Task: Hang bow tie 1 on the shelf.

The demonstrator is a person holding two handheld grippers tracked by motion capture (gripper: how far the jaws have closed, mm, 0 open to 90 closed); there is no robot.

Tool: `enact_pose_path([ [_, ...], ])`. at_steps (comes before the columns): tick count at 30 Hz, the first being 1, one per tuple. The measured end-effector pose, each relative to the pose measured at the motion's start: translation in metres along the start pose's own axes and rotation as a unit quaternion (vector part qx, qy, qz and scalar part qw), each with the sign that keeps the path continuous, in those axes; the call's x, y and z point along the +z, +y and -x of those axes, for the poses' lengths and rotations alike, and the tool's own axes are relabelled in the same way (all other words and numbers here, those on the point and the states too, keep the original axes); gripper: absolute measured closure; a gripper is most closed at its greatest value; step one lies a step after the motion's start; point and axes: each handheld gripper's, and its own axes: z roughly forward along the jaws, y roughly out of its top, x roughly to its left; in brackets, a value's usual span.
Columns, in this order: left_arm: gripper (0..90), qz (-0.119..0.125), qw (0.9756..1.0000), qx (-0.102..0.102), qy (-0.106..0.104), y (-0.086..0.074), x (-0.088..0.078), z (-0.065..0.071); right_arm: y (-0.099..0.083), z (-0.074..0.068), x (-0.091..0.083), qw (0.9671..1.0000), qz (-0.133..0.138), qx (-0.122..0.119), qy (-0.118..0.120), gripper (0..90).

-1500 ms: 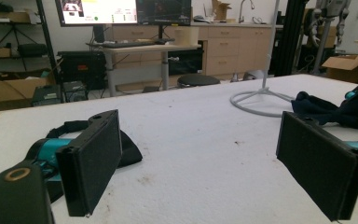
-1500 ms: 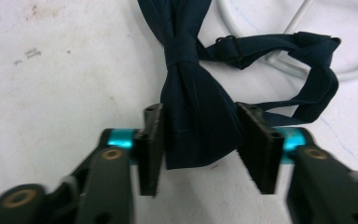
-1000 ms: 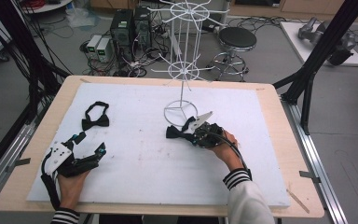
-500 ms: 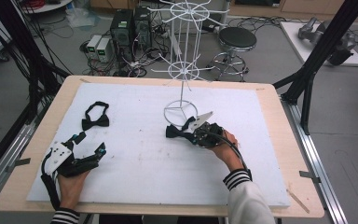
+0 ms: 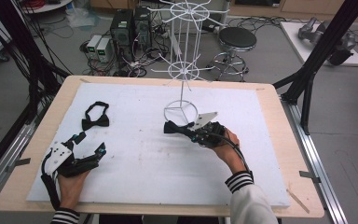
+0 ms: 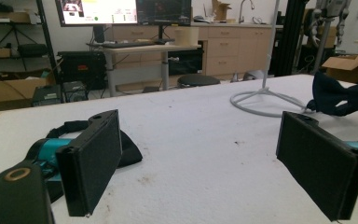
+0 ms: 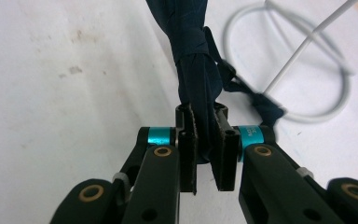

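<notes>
A dark navy bow tie (image 5: pixel 174 127) lies just in front of the white wire rack's ring base (image 5: pixel 181 110). My right gripper (image 5: pixel 189 132) is shut on it. In the right gripper view the jaws pinch the tie's folded cloth (image 7: pixel 193 60) at the gripper tips (image 7: pixel 205 119), with the rack base (image 7: pixel 317 115) close behind. A second, black bow tie (image 5: pixel 95 122) rests flat on the white sheet at the left. My left gripper (image 5: pixel 91 142) stands open just in front of it, holding nothing (image 6: pixel 200 140); the black tie (image 6: pixel 130 149) lies behind its left jaw.
The tall white wire rack (image 5: pixel 182 70) rises from the middle back of the white sheet (image 5: pixel 144 158) that covers the wooden table (image 5: pixel 270 107). Black frame posts stand at both sides. A stool, computers and cables sit on the floor beyond.
</notes>
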Motion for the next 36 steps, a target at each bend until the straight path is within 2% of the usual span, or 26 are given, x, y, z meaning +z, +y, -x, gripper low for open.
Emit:
enact_pose_path([
  [6, 14.6, 0.000, 1.0000, 0.001, 0.000, 0.000, 0.000, 0.000, 0.004, -0.003, -0.012, 0.9993, 0.034, -0.006, -0.015, 83.2],
  [15, 14.6, -0.001, 1.0000, 0.002, 0.001, 0.000, 0.000, 0.000, 0.006, -0.003, -0.024, 0.9973, 0.068, -0.006, -0.028, 83.2],
  [25, 14.6, -0.001, 1.0000, 0.001, 0.001, 0.000, 0.000, 0.000, 0.005, 0.000, -0.040, 0.9929, 0.112, 0.017, -0.038, 83.2],
  [32, 14.6, -0.001, 1.0000, 0.001, 0.001, 0.000, 0.000, 0.000, 0.006, 0.001, -0.051, 0.9886, 0.141, 0.021, -0.048, 83.1],
  [36, 14.6, 0.000, 1.0000, 0.002, 0.002, 0.000, 0.000, 0.000, 0.011, 0.001, -0.056, 0.9873, 0.150, 0.019, -0.049, 83.0],
])
